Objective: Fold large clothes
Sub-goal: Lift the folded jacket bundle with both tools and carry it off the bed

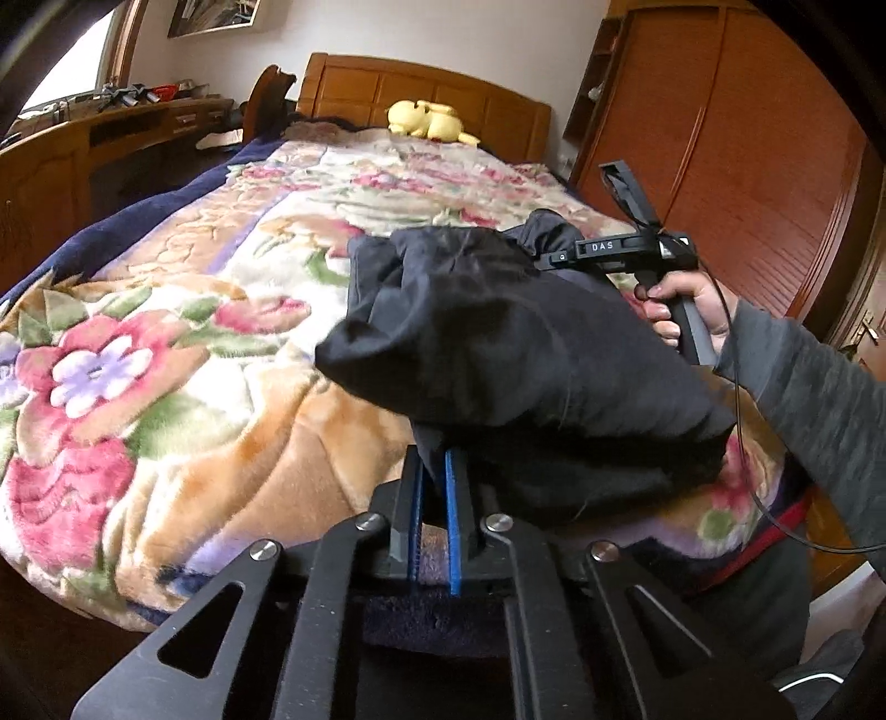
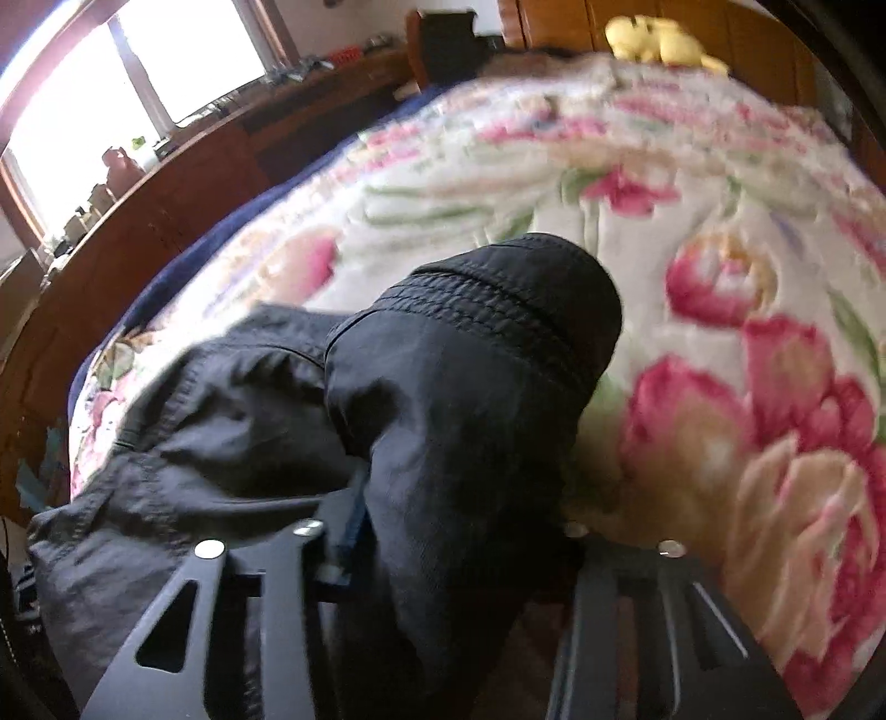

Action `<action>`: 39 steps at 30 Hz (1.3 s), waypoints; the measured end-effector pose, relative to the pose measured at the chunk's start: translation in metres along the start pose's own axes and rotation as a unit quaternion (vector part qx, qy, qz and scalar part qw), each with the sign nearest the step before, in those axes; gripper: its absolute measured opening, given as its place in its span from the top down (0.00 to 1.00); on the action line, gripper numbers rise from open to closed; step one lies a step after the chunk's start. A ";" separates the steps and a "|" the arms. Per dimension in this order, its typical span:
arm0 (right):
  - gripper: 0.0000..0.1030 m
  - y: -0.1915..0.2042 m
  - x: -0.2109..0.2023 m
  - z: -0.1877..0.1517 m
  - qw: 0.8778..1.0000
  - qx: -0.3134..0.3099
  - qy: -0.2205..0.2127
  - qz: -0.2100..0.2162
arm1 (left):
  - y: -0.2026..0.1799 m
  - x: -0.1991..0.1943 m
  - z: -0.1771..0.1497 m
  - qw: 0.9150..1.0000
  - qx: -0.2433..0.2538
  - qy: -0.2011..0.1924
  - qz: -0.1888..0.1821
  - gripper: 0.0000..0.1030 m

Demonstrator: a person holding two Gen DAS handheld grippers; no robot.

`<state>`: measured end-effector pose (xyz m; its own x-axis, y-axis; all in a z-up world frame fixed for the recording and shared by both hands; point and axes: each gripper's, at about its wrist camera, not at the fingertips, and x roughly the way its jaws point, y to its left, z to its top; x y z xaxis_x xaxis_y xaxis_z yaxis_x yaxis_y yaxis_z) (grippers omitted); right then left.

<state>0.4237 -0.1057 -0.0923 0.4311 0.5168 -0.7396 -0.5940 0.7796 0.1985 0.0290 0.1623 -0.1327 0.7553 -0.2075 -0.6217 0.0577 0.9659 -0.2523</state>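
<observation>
Fabric fills the middle of the left wrist view: a black garment (image 1: 498,343), bunched and lifted, hangs over the near right part of a bed covered by a floral blanket (image 1: 183,343). The left gripper (image 1: 434,476) has its two blue-lined fingers (image 1: 453,498) drawn close together, clamped on a fold at the garment's lower edge. From that fold the cloth rises and runs away toward the far right, its long axis roughly slanting from the near edge of the bed up to the right gripper (image 1: 559,249), held in a hand (image 1: 689,310) near the bed's right edge. That gripper's tips are buried in the cloth, so here I cannot tell how its jaws stand. A yellow plush toy (image 1: 429,121) lies at the head of the bed against the wooden headboard (image 1: 443,94), and a wooden wardrobe (image 1: 731,144) stands beyond the right edge.

In the right wrist view, the garment (image 2: 443,399) drapes over the right gripper (image 2: 443,531) and hides its fingers; whether it is clamped cannot be told. A ribbed, elasticated band of the garment points away toward the head of the bed, while the rest trails left and down toward the near left corner. The blanket (image 2: 720,288) shows on the right, blurred. The plush toy (image 2: 659,39) sits at the far edge.
</observation>
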 end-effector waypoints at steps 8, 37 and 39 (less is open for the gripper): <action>0.72 0.064 -0.035 0.012 0.996 -0.062 -0.059 -0.025 | 0.044 -0.035 0.017 0.997 -0.007 -0.066 0.026 0.95; 0.73 0.132 0.044 0.033 0.988 -0.109 0.008 -0.113 | 0.093 -0.052 -0.012 1.000 -0.011 -0.006 0.028 0.77; 0.73 0.132 0.043 0.031 0.988 -0.109 0.006 -0.111 | 0.094 -0.042 -0.007 1.000 -0.015 0.003 0.024 0.77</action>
<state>0.3848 0.0306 -0.0781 0.5602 0.3357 -0.7573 -0.6178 0.7783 -0.1120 -0.0015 0.2609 -0.1358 0.7526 -0.1616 -0.6384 0.0013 0.9698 -0.2440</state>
